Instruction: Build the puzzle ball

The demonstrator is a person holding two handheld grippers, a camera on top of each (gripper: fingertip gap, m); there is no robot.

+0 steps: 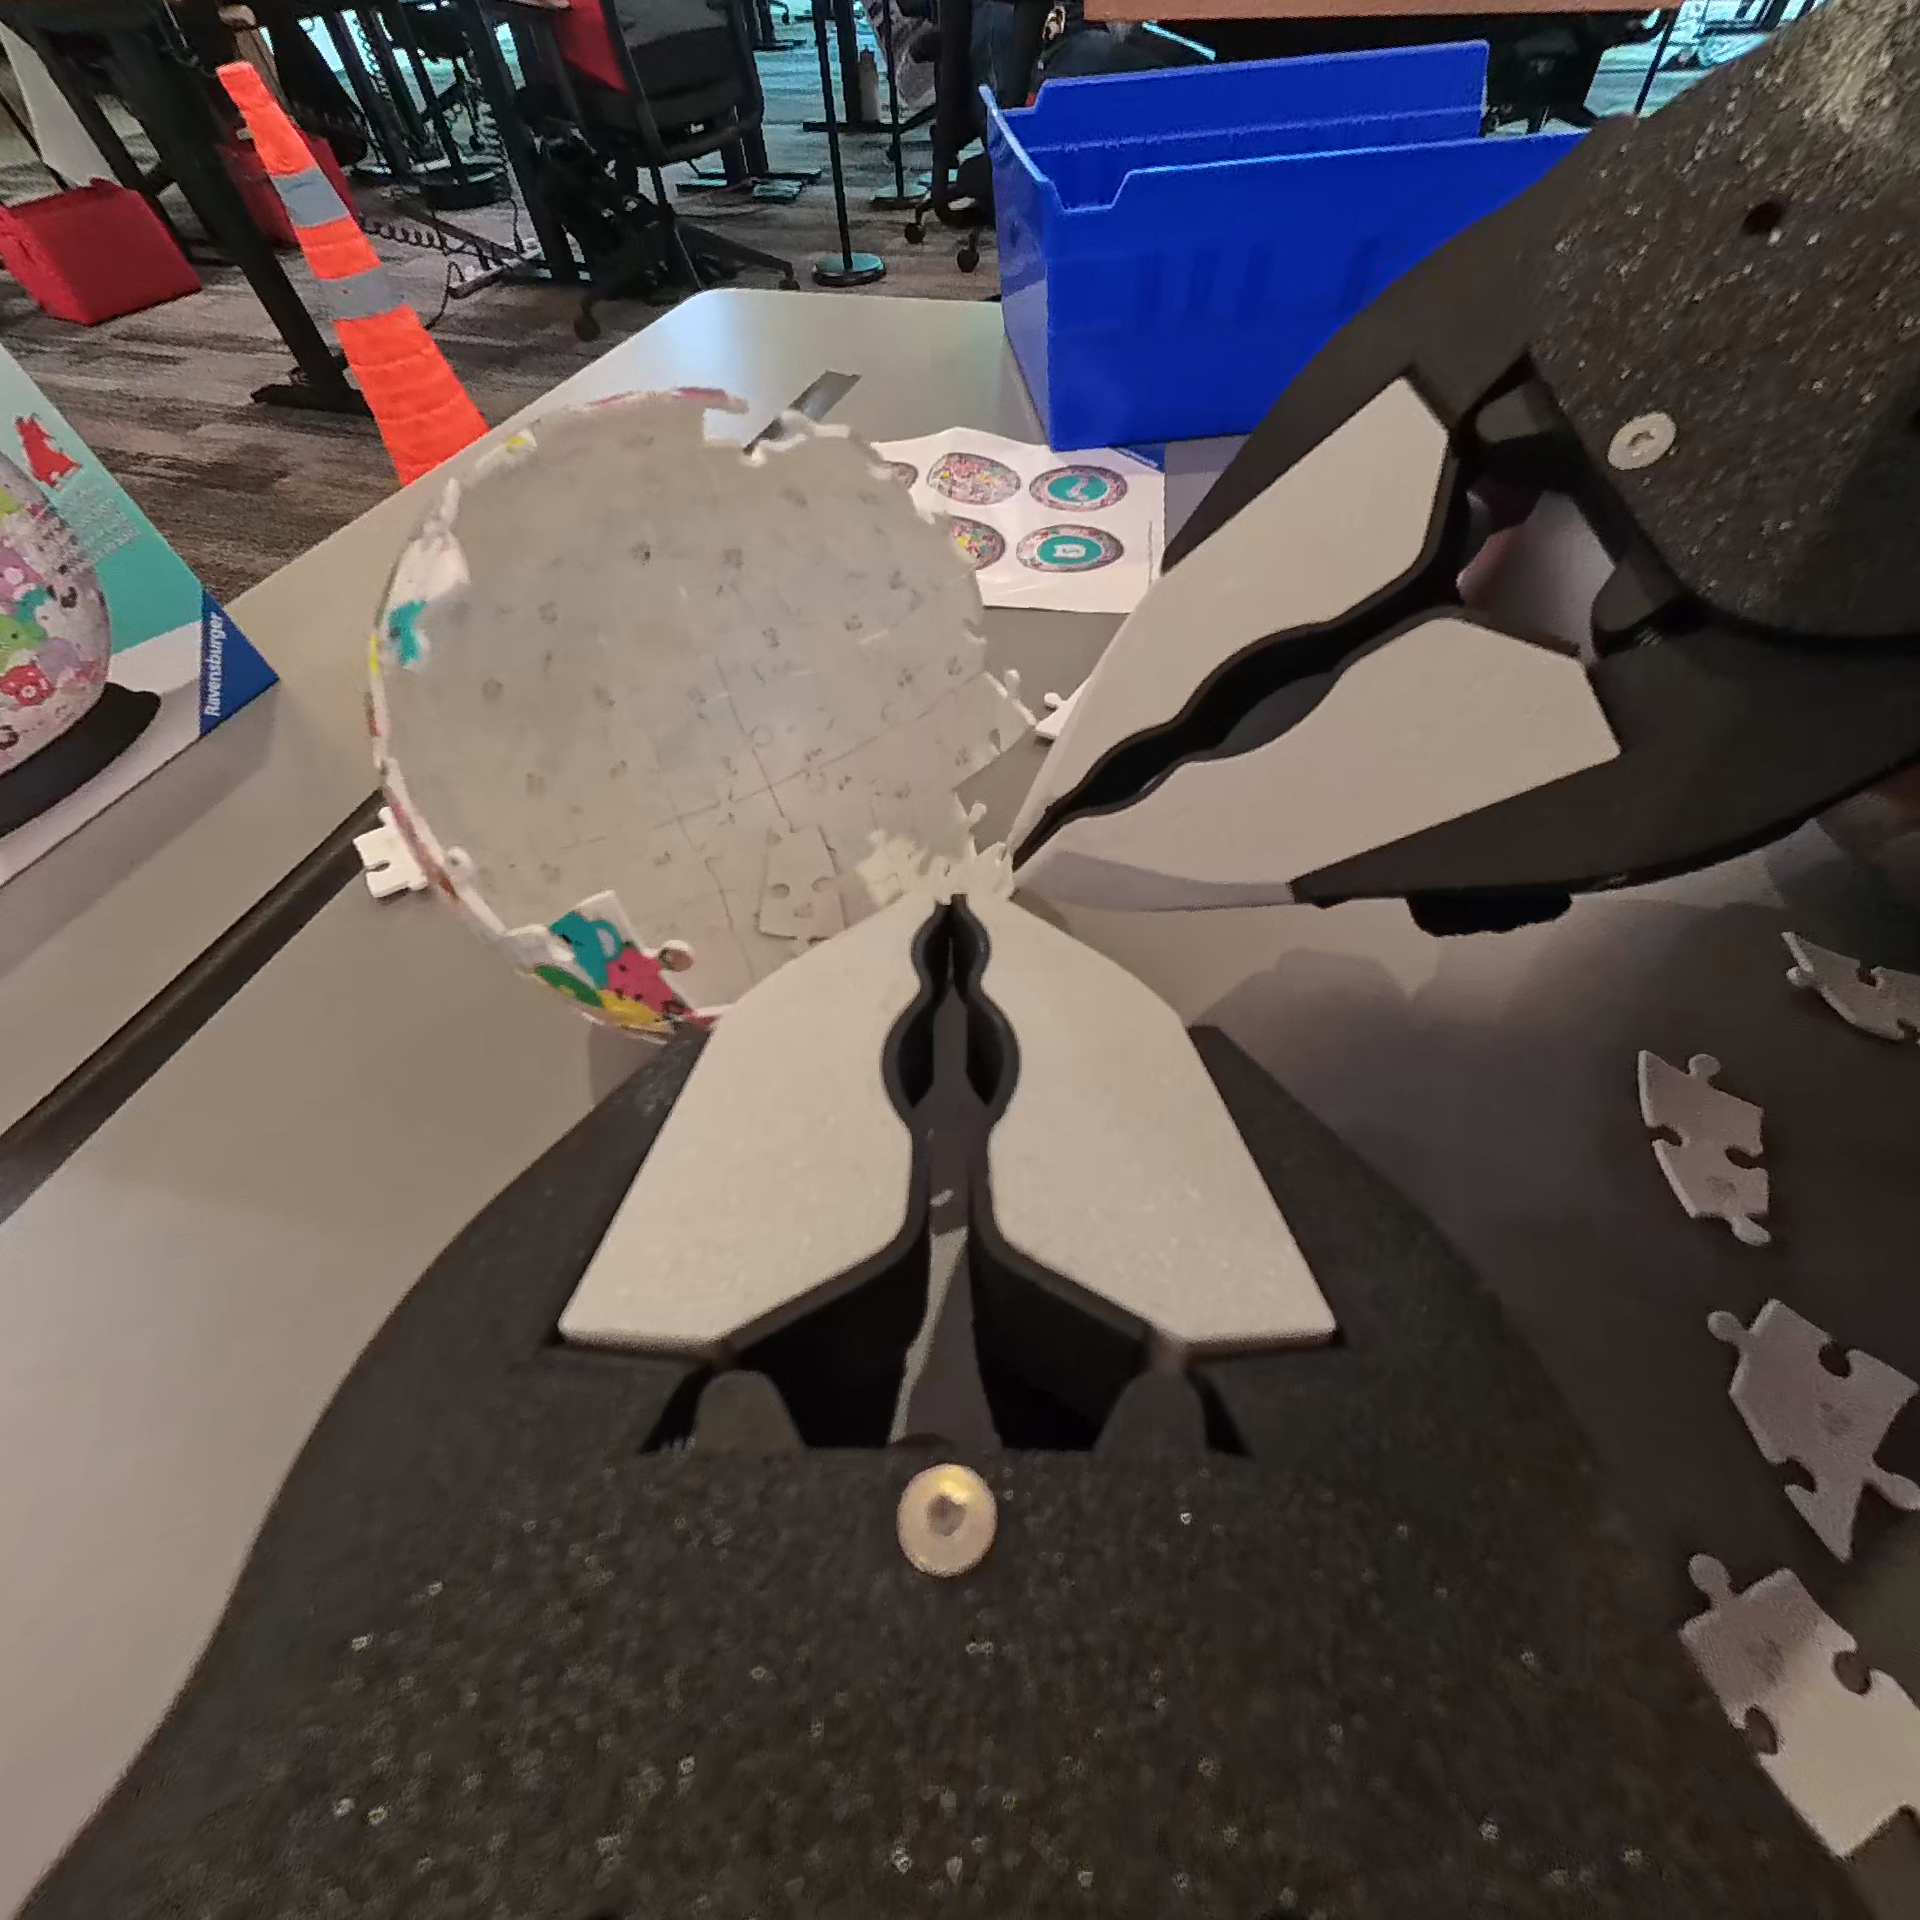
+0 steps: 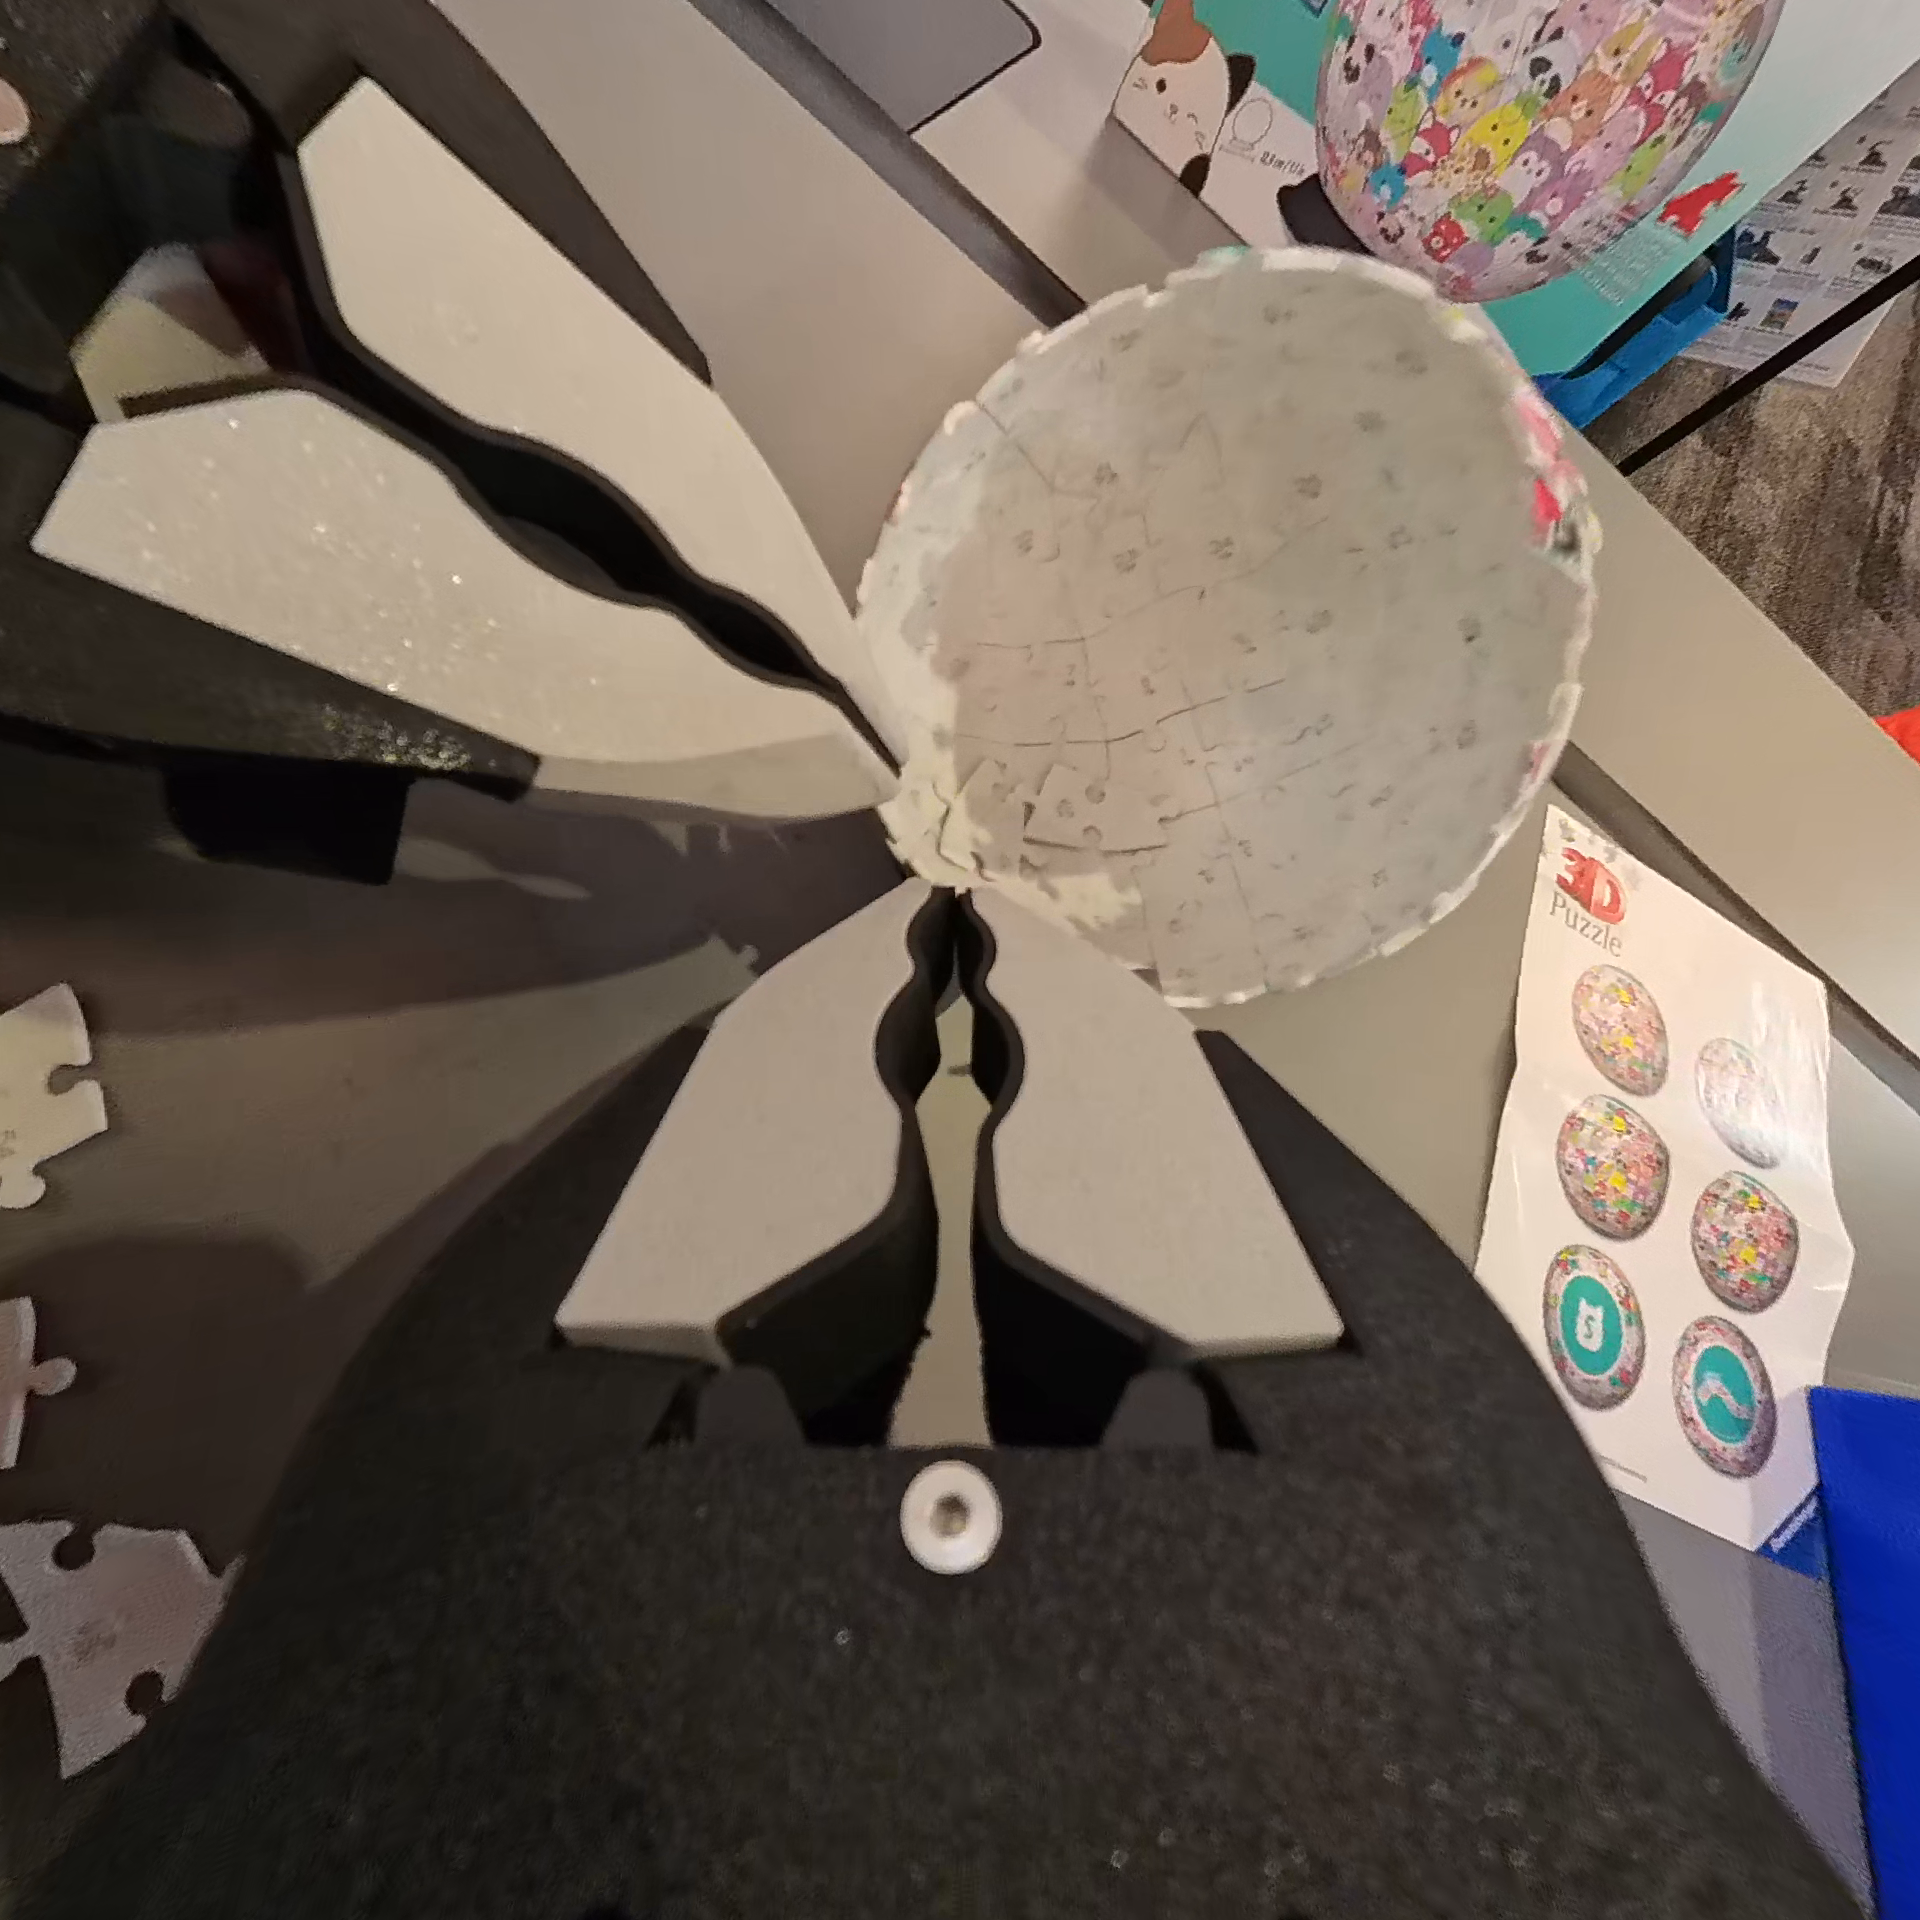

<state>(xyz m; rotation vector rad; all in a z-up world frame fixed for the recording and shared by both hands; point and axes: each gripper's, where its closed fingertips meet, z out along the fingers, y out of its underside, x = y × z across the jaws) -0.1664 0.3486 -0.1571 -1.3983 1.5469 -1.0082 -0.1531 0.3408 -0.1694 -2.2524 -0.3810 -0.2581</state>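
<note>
The left tool (image 1: 954,906) points forward and slightly down, its fingers pressed together and pinching the near rim of the half-built puzzle ball (image 1: 675,707). The right tool (image 1: 1013,857) comes in from the right at a slant, its fingers likewise clenched on the same stretch of rim, tip beside tip with the left. The ball is a hollow shell lifted above the worktop (image 1: 312,1091), its white inside facing both cameras. Loose puzzle pieces (image 1: 1704,1143) lie face down to the right. A folded instruction sheet (image 2: 1662,1195) lies beyond the shell, a puzzle box (image 1: 94,623) stands at the left. What the blue bin (image 1: 1226,260) holds cannot be seen.
</note>
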